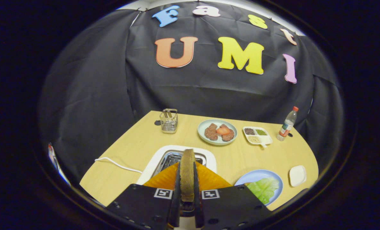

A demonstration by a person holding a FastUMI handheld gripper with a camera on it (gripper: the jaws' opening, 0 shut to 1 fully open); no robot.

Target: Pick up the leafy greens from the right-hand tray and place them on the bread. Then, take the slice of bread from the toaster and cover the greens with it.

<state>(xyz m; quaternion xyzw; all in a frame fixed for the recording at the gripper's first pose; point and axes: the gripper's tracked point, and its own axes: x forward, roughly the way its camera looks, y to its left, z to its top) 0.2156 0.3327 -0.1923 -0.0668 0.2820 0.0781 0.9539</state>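
A white cable (118,164) lies on the wooden tabletop (138,143), left of a white toaster (158,159) with metal slots. A wire basket (169,121) stands farther back. The gripper (187,188) has its fingers (177,188) clamped on a slice of bread (188,174), held edge-on above an orange sheet (209,179). Beyond sits a pale plate (202,127) with two brown patties and a red piece. A white divided tray (257,135) holds three kinds of seasoning. The blue plate (257,175) carries leafy greens (264,188). A small white dish (297,175) and a bottle (287,126) stand rightmost; label illegible.
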